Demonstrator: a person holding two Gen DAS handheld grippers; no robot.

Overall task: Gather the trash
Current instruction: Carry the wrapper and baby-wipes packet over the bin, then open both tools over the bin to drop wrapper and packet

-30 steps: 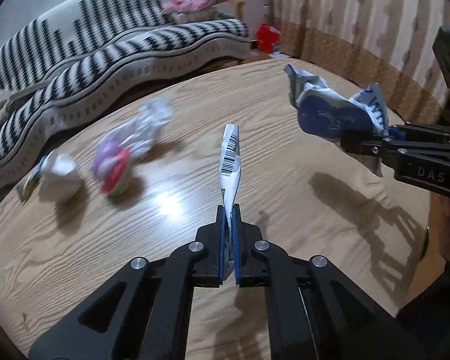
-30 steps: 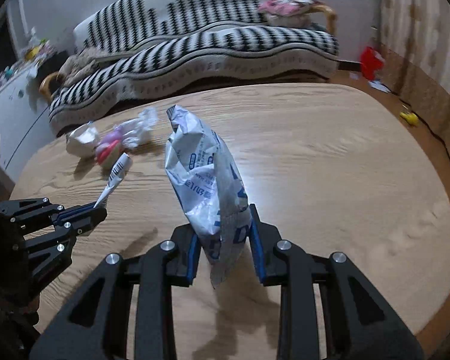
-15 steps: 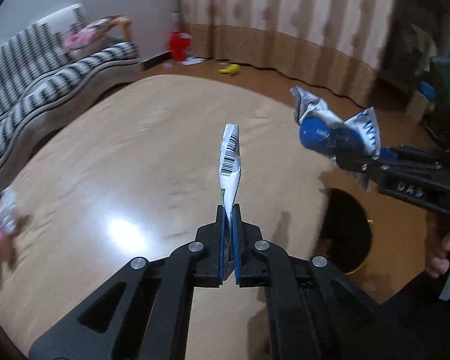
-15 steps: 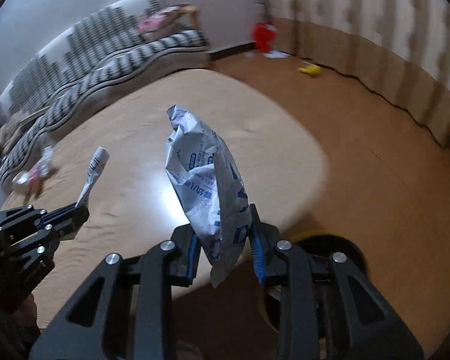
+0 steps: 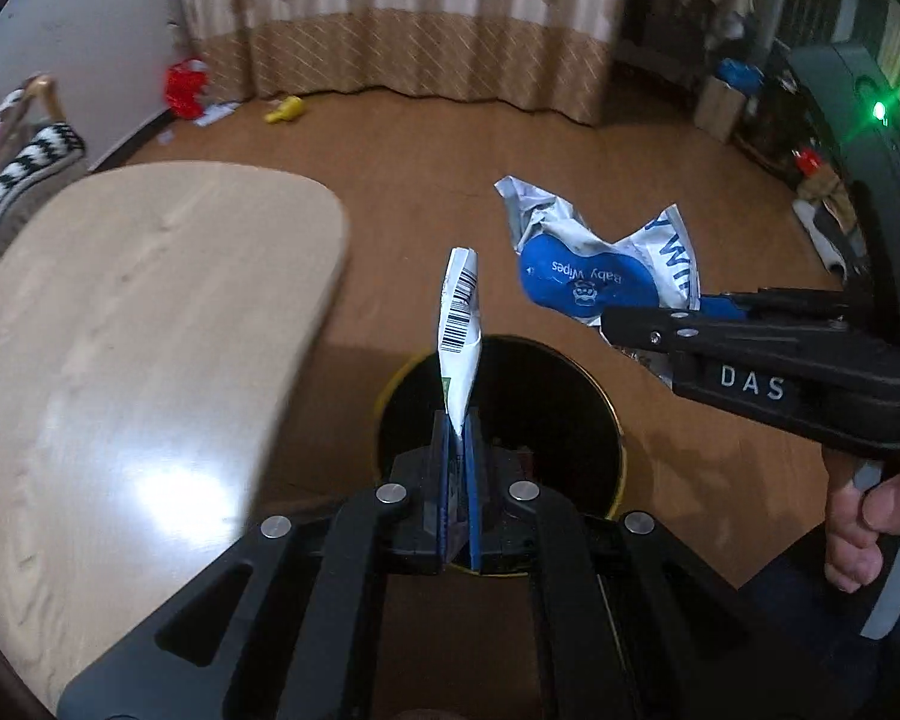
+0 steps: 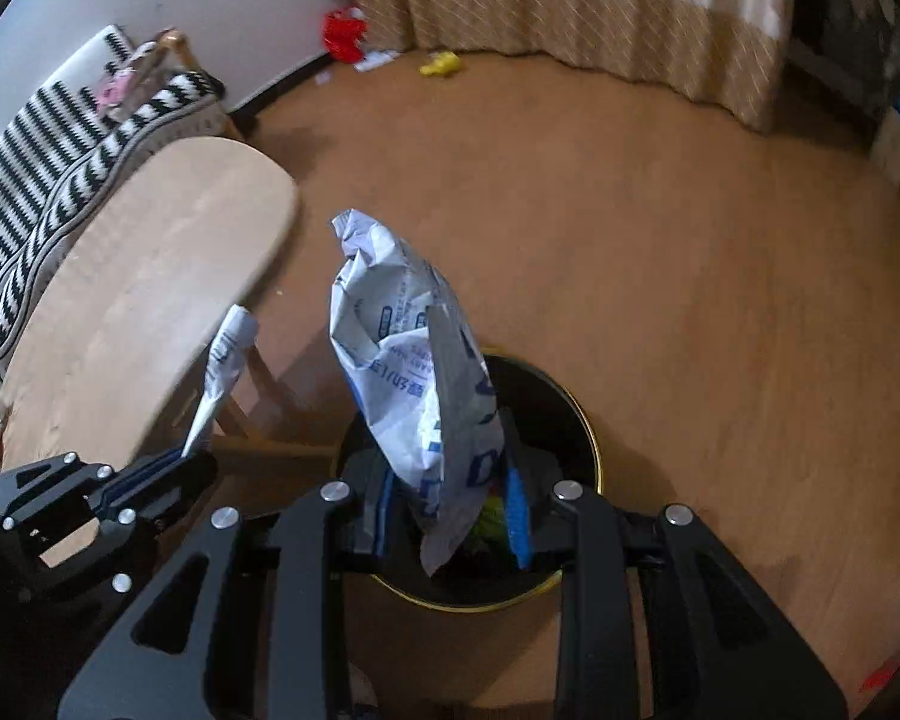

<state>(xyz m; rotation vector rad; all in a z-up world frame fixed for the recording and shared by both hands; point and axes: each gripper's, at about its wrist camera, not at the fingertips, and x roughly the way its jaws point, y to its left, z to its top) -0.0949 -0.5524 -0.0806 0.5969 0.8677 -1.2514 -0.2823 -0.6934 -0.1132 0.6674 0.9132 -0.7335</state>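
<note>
My left gripper (image 5: 457, 444) is shut on a thin white wrapper with a barcode (image 5: 459, 324), held upright over a round black bin with a yellow rim (image 5: 594, 402) on the floor. My right gripper (image 6: 453, 486) is shut on a crumpled blue-and-white baby wipes pack (image 6: 414, 372), held above the same bin (image 6: 570, 414). The wipes pack (image 5: 594, 276) and right gripper (image 5: 660, 321) show at the right of the left wrist view. The left gripper (image 6: 174, 462) with its wrapper (image 6: 222, 372) shows at the left of the right wrist view.
The wooden table (image 5: 120, 330) lies to the left of the bin. A striped sofa (image 6: 48, 144) stands behind it. Small red (image 6: 342, 33) and yellow (image 6: 441, 63) items lie on the brown floor by the curtain (image 6: 570, 18). Some trash lies inside the bin.
Both grippers swung right, off the table, and now hang over the floor bin, still holding their trash. The table trash has left the view.
</note>
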